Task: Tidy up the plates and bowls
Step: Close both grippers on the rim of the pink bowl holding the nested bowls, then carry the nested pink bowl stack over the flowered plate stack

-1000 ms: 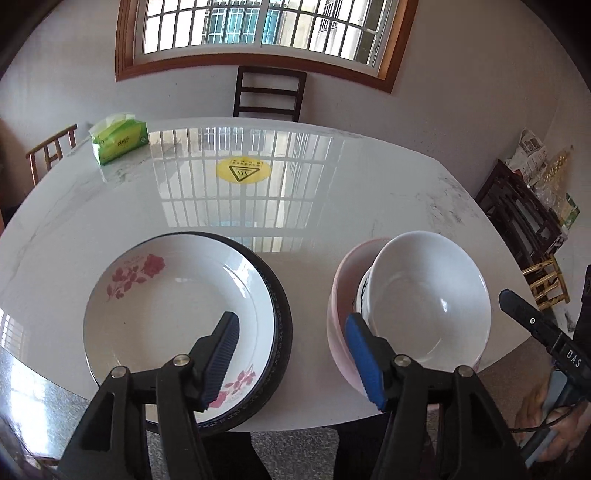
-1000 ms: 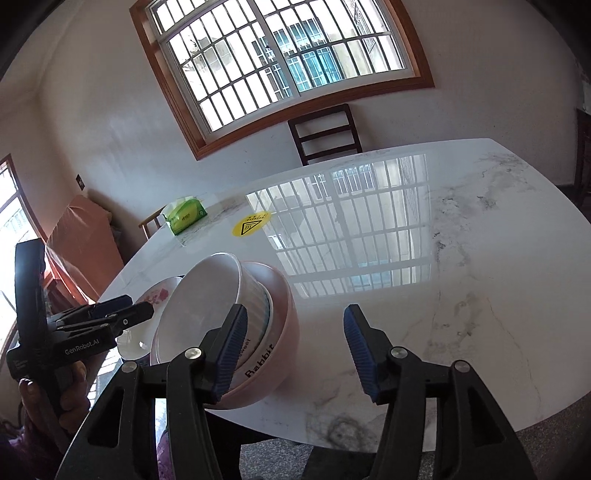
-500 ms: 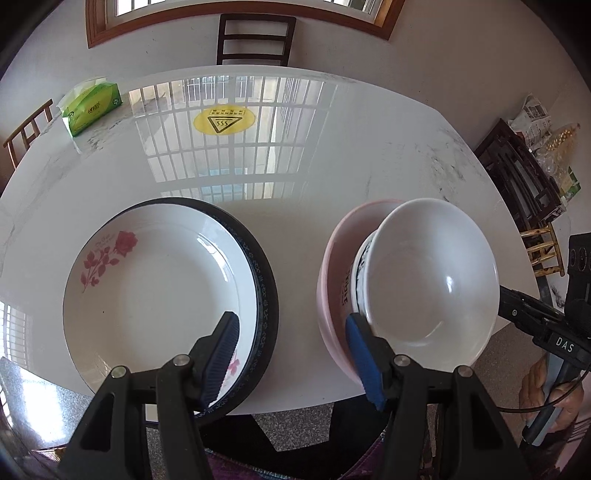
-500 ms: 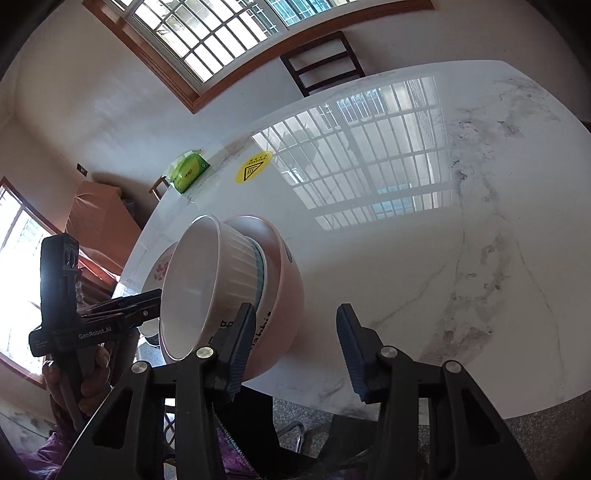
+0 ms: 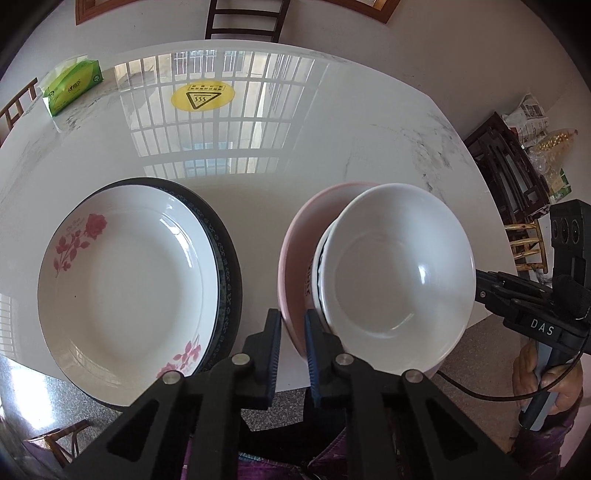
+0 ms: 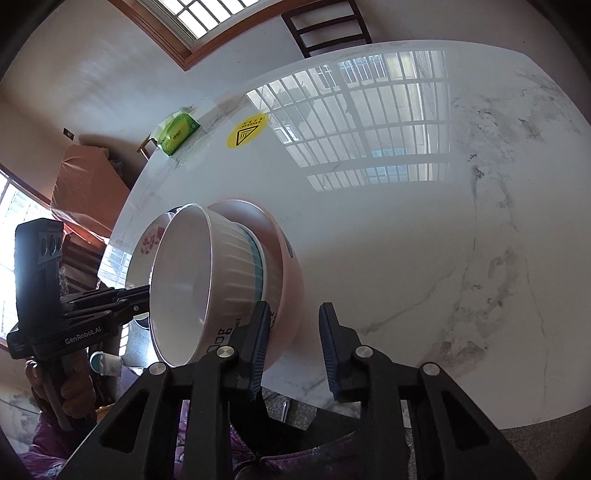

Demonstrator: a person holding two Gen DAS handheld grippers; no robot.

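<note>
A white bowl (image 5: 395, 273) is nested in a pink bowl (image 5: 295, 236), with a third rim between them, near the table's front edge. My left gripper (image 5: 293, 328) is shut on the pink bowl's near rim. The stack also shows in the right wrist view, the white bowl (image 6: 199, 280) and the pink bowl (image 6: 284, 266) tilted left. My right gripper (image 6: 293, 339) is open at the stack's right side, its left finger (image 6: 258, 332) against the pink bowl. A white rose plate (image 5: 125, 284) lies on a dark-rimmed plate (image 5: 231, 258) to the left.
A green tissue pack (image 5: 72, 86) sits at the table's far left, and a yellow warning sticker (image 5: 202, 98) lies at the far middle. A chair (image 5: 245, 18) stands behind the marble table (image 5: 295, 140). Dark furniture (image 5: 513, 166) stands to the right.
My left gripper has closed onto the pink bowl's rim. The bowl stack has tipped up toward the left. My right gripper has moved closer to the stack and narrowed a little.
</note>
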